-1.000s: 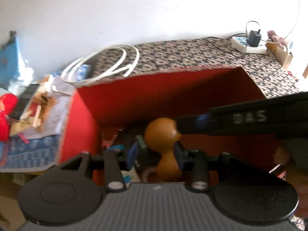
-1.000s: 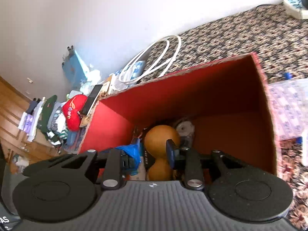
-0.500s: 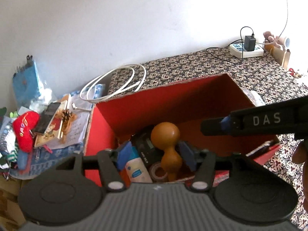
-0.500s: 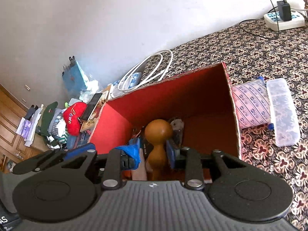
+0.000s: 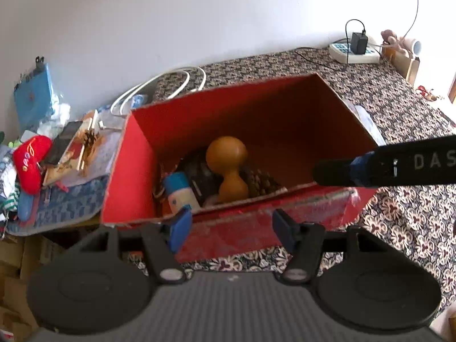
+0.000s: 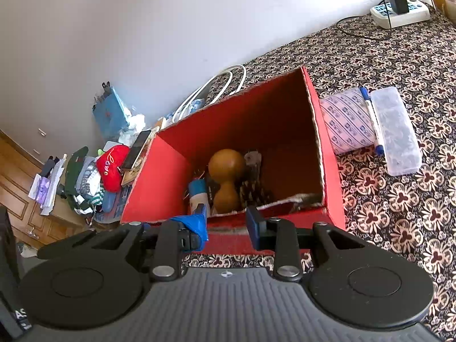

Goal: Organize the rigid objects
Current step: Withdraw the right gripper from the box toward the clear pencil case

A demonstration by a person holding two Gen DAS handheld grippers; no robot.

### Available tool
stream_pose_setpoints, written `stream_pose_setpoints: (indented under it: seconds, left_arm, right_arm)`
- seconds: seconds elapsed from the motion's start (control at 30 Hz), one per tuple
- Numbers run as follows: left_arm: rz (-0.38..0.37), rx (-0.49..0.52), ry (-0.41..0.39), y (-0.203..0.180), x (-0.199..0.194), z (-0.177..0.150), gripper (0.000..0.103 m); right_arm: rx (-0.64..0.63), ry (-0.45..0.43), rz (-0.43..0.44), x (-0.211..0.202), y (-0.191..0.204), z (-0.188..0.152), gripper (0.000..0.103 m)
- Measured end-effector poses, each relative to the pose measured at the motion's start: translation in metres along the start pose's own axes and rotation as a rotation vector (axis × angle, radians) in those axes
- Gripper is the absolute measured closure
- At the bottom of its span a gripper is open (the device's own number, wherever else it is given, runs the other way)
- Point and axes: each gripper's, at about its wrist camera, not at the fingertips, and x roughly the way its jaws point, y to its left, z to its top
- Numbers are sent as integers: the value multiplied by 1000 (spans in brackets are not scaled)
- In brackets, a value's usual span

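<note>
A red cardboard box (image 5: 136,188) (image 6: 330,176) stands on the patterned cloth. Inside it stands a brown gourd (image 5: 228,168) (image 6: 226,179), with a blue-capped tube (image 5: 179,191) (image 6: 198,192) to its left, a pine cone (image 5: 260,183) (image 6: 252,191) to its right and a black object behind it. My left gripper (image 5: 230,228) is open and empty, just outside the box's near wall. My right gripper (image 6: 226,223) is open and empty, above the near wall. In the left wrist view the right gripper's black body (image 5: 399,165) reaches in from the right.
Right of the box lie a patterned pouch (image 6: 349,122), a blue pen (image 6: 370,116) and a clear plastic case (image 6: 394,134). A white cable coil (image 5: 159,88) lies behind the box. A power strip (image 6: 399,14) sits far back. Clutter with a red plush (image 5: 30,162) lies at left.
Both grippers have drawn back and up out of the box. The left gripper's jaws have opened off the gourd, which now stands free inside the box.
</note>
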Motion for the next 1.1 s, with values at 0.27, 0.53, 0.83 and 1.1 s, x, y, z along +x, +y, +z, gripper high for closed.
stream_pose_setpoints:
  seconds: [0.27, 0.53, 0.83, 1.1]
  left_arm:
    - [-8, 27, 42, -18, 3, -12, 37]
    - [-29, 64, 112, -41, 18, -21, 37]
    - [-15, 79, 155, -73, 26, -24, 37]
    - [-1, 53, 192, -103, 33, -25, 36]
  right_arm:
    - [12, 18, -22, -10, -10, -17, 89]
    - [51, 30, -60, -16, -30, -33, 89]
    - [62, 77, -69, -22, -60, -39, 89]
    - [35, 123, -68, -29, -83, -34, 88]
